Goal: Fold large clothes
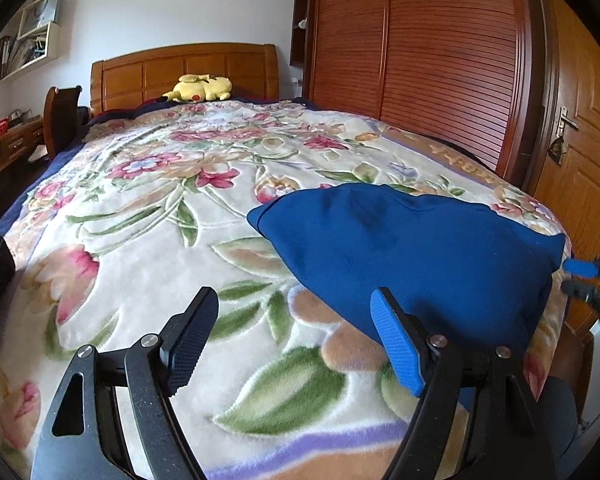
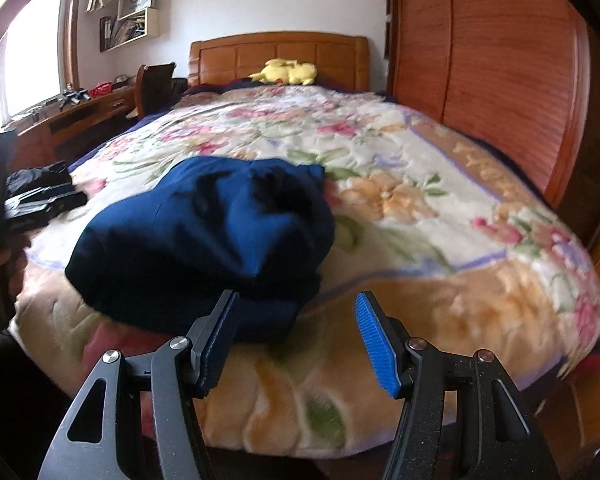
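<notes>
A folded dark blue garment (image 1: 412, 248) lies near the foot end of the bed on the floral blanket (image 1: 160, 208). My left gripper (image 1: 296, 336) is open and empty, hovering just before the garment's near left corner. In the right wrist view the garment (image 2: 204, 232) is a compact bundle near the bed's front edge. My right gripper (image 2: 296, 340) is open and empty, just in front of the bundle's near edge. The right gripper also shows at the far right of the left wrist view (image 1: 592, 280), and the left gripper at the left of the right wrist view (image 2: 40, 204).
A yellow plush toy (image 1: 200, 88) lies by the wooden headboard (image 1: 184, 70). A wooden wardrobe (image 1: 412, 60) and a door (image 1: 580, 152) stand to the right of the bed. A desk and chair (image 2: 100, 108) stand to the left under wall shelves.
</notes>
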Motion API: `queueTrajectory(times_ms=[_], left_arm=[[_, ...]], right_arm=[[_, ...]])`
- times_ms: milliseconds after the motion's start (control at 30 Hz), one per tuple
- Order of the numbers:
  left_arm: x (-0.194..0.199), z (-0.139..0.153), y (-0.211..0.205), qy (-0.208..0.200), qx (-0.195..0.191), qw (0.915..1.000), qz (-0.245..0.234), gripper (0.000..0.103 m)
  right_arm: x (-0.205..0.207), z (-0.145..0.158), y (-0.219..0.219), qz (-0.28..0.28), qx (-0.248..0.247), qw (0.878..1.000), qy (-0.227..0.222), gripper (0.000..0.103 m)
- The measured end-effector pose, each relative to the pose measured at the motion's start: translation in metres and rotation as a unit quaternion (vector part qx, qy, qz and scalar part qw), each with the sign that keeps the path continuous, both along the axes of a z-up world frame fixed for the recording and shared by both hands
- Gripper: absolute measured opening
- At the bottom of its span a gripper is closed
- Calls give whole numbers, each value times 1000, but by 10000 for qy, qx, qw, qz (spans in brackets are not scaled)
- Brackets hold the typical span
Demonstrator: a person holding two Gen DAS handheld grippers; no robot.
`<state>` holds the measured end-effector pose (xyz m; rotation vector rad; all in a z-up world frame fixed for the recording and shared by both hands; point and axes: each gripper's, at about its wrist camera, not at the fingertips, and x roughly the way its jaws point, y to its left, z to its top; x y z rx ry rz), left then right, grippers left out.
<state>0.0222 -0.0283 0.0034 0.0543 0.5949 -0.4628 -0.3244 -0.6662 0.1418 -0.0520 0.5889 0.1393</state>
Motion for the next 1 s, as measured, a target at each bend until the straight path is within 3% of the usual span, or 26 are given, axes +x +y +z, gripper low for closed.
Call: queueTrajectory(times_ms=[133,233,467,567,733,900,1000], left_arm=[[20,2,-9,80,138,9999,-10,79],[38,6,-16,58,289,9996,-46,79],[110,-5,-41,479,535,9974,-113,79],[136,-14,-50,670,675,9954,-83,79],[150,-22,-58,743,938,9927,-176,79],[156,-40,-65,1093,1032,9877,-439,79],[164,-44,-65,1229,901,9874,-425,79]], right_arm=[[23,-19,2,2,92,9998,191,62],[34,-23,-7,92,536,9984,147,62],[41,-28,-20,520,961,9940,50,17],[35,-22,-23,406,840,9954,-215,9],[42,-7,-53,-129,552,9971,-503,8],[55,-20,-71,-241,694,9966,-359,9],[57,-23,-77,-306,907,9947,-377,12]])
